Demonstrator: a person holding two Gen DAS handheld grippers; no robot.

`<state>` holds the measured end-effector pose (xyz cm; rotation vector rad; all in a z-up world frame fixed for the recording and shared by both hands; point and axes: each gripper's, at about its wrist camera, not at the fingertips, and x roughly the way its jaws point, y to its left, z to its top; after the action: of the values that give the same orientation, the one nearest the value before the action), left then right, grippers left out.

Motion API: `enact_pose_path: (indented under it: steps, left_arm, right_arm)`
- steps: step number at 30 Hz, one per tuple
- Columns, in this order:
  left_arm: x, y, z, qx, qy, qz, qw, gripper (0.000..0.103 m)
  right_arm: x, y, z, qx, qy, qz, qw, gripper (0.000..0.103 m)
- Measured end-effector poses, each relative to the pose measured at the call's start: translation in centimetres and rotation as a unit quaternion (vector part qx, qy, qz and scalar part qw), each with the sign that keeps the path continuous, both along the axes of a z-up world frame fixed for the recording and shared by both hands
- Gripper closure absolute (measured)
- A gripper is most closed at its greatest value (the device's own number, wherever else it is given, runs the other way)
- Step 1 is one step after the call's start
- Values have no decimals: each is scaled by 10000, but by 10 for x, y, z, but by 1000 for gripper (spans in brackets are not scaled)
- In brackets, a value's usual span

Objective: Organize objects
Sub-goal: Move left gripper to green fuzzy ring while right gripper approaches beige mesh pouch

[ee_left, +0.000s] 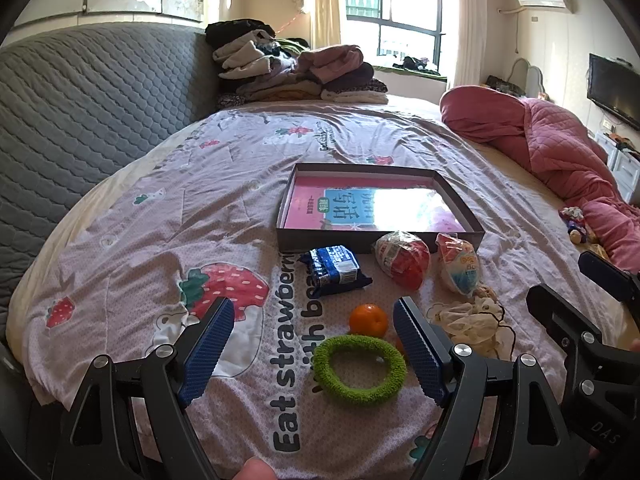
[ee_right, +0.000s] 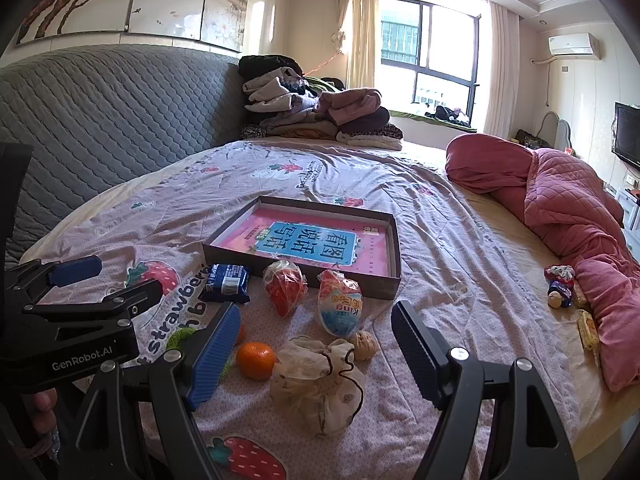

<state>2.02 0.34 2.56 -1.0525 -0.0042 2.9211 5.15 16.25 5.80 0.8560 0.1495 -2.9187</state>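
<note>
While both the left gripper [ee_left: 314, 354] and the right gripper [ee_right: 316, 354] are held spread wide and empty above the strawberry-print bed sheet [ee_left: 132, 240], the fuzzy green ring [ee_left: 359, 369] lies nearest, light and soft, best pinched across one side of its loop. Just beyond, the small round orange [ee_left: 368, 319] looks firm but apt to roll, so it would be squeezed gently across its middle. Farther off, the crinkly blue wrapped snack packet [ee_left: 335, 270] could slip and is best taken across its narrow width, before the shallow grey cardboard box [ee_left: 320, 242].

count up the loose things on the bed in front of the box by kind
Wrapped snack packs: 3 (blue pack, red pack, egg-shaped pack)
Oranges: 2 (orange, second orange, mostly hidden)
Green fuzzy ring: 1
Drawstring pouch: 1
Walnut: 1
Total: 8
</note>
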Motion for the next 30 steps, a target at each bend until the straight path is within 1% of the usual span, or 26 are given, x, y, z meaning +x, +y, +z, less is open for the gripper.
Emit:
enact_pose_path:
  steps: [7, 13, 21, 30]
  left_arm:
    - [-2, 1, -6, 20, -114, -66, 9999, 21]
    - [-4, 2, -16, 13, -239, -131, 9996, 21]
    - [-4, 3, -41, -92, -540, -233, 9982, 21]
    - [-3, 1, -65, -96, -910, -371, 9951, 21]
  right_arm:
    - [1, 0, -1, 16, -44, 17, 10000, 26]
    - [-1, 1, -9, 7, -149, 30, 9999, 26]
    - [-4, 8, -31, -33, -440, 13, 9990, 26]
    - [-1, 21, -52, -160, -669, -70, 9976, 26]
